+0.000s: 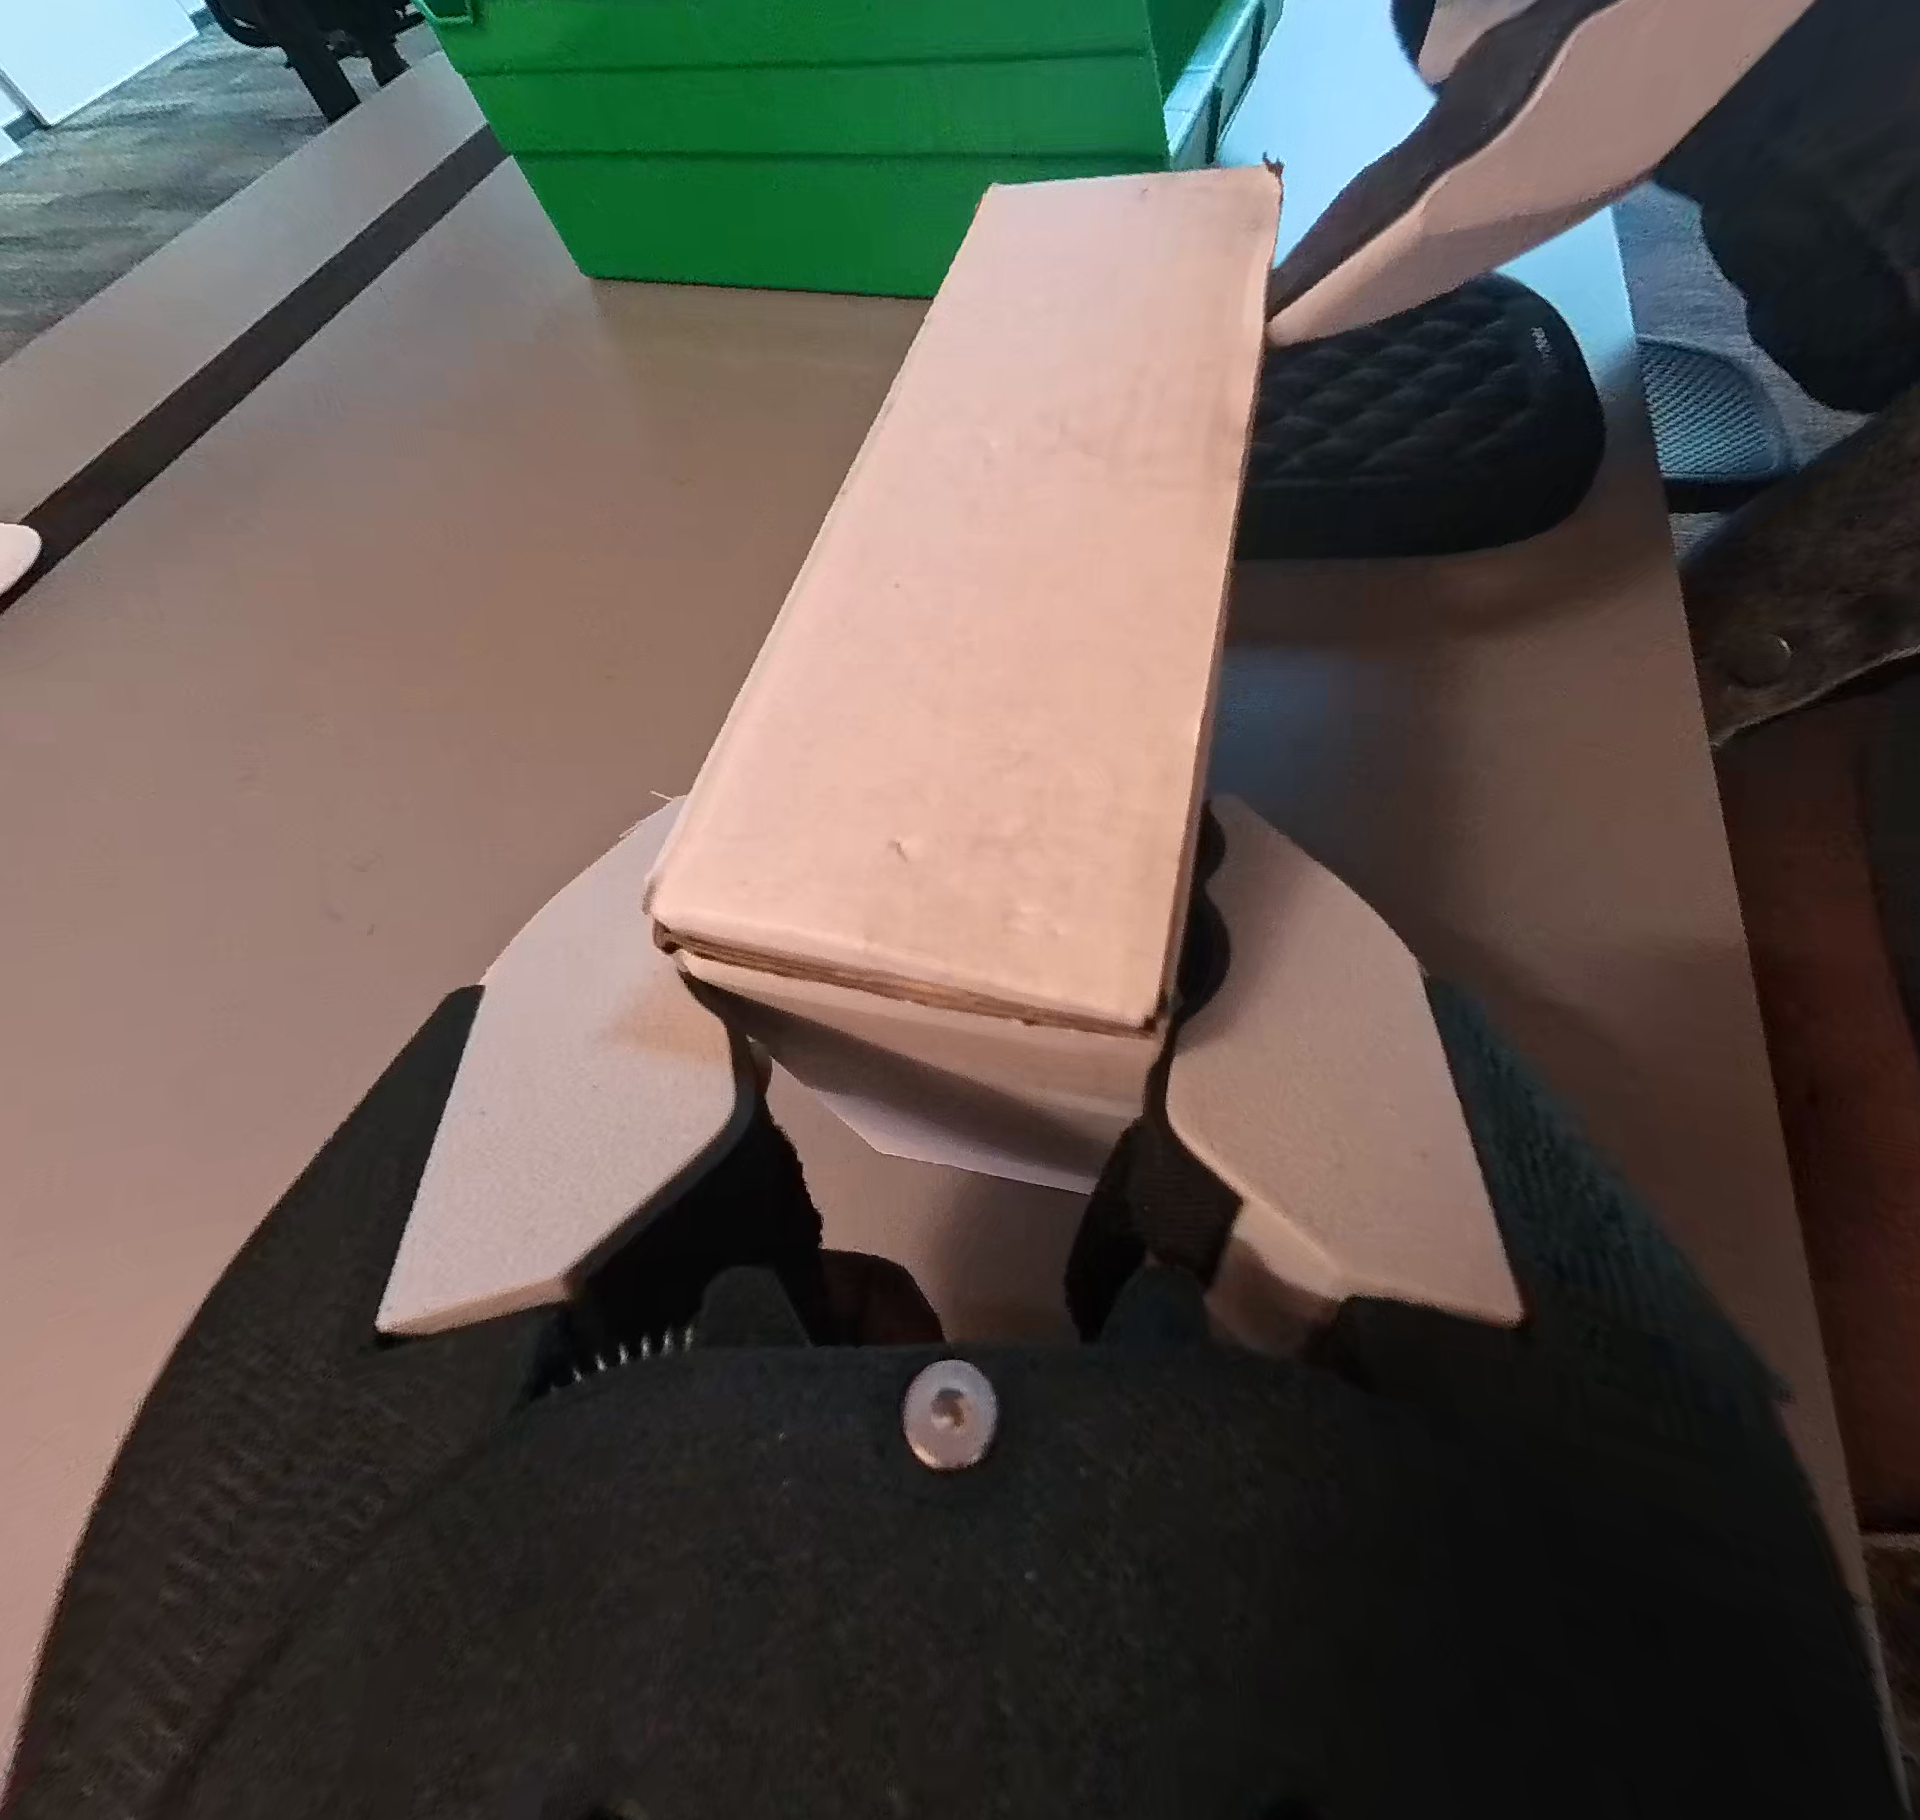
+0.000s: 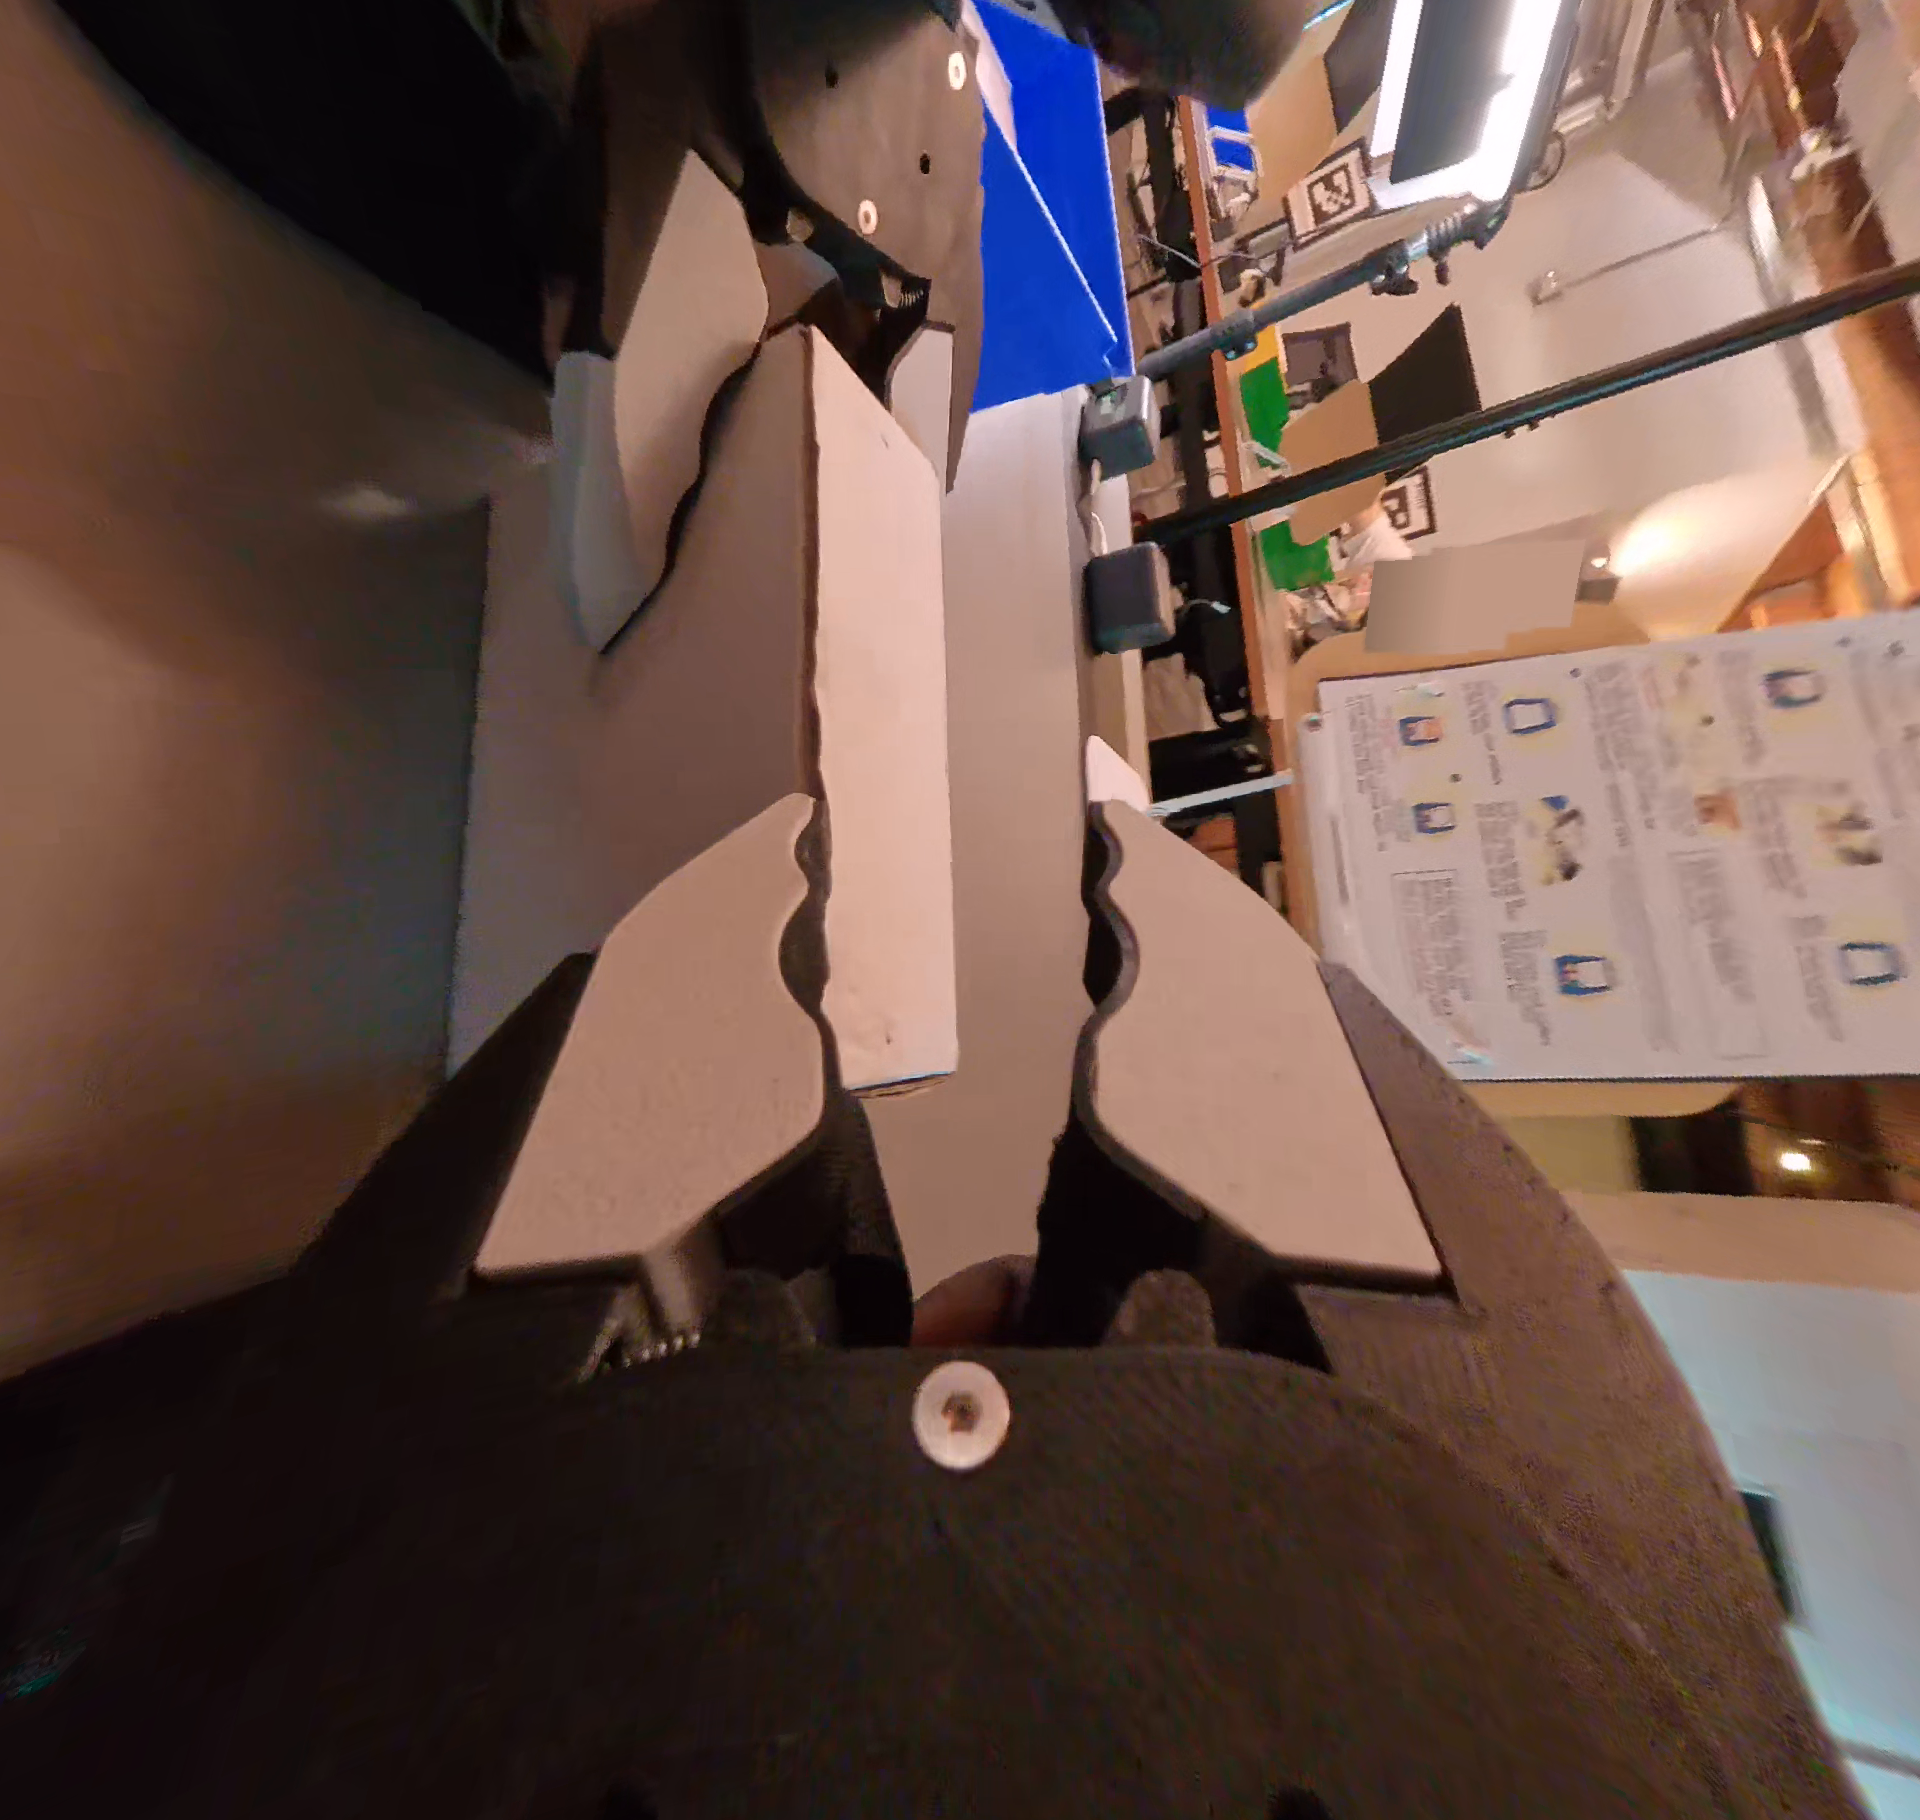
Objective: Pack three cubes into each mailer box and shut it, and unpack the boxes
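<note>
Mailer box on table; bin behind; cushion right.

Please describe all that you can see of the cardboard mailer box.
The mailer box is long, narrow, of plain pale cardboard, with its lid shut and a small dent on top. The left gripper clamps its near end, lifting that end off the table. The right gripper, open, has one finger against its far end.

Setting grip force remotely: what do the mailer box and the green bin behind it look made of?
Mailer box: apparently white-faced cardboard, matte; brown raw edges show at the near end's folds. Green bin: likely moulded plastic, smooth with slight sheen and stepped walls.
</note>
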`<state>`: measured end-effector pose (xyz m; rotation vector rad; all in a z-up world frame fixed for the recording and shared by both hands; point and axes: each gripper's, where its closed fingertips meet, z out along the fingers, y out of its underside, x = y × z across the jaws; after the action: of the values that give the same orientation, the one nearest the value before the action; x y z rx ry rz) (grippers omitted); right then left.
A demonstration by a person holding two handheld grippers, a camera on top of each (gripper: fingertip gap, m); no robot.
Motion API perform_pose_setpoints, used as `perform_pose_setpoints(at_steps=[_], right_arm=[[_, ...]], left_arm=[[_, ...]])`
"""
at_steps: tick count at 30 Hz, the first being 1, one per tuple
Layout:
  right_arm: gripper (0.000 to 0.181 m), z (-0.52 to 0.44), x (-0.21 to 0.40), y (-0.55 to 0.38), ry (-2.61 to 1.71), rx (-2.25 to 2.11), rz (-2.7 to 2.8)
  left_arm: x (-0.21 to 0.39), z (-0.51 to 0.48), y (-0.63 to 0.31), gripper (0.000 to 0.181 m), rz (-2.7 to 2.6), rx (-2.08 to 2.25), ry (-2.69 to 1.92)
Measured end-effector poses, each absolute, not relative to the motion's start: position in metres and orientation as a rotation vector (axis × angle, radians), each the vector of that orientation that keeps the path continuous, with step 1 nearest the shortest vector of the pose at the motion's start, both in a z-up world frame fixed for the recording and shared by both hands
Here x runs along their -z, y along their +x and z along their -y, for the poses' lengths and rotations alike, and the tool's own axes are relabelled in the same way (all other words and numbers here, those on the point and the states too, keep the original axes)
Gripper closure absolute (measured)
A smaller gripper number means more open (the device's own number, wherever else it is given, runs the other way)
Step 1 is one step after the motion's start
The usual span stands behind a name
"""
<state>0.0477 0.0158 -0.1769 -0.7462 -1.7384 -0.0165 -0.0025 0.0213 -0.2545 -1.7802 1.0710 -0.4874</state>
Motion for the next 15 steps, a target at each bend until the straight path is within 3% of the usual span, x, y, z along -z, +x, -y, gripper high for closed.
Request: perform_pose_setpoints(at_steps=[8, 12, 15], right_arm=[[0.151, -0.015, 0.181, 0.026, -0.728, 0.104, 1.754], [0.179, -0.018, 0.191, 0.015, -0.718, 0.202, 1.809], [0.179, -0.025, 0.190, 0.011, -0.744, 0.256, 1.868]], left_arm=[[0.256, -0.021, -0.002, 0.097, -1.078, 0.495, -1.790], [0.256, -0.021, -0.002, 0.097, -1.081, 0.488, -1.794], [0.256, -0.025, -0.004, 0.097, -1.048, 0.477, -1.824]])
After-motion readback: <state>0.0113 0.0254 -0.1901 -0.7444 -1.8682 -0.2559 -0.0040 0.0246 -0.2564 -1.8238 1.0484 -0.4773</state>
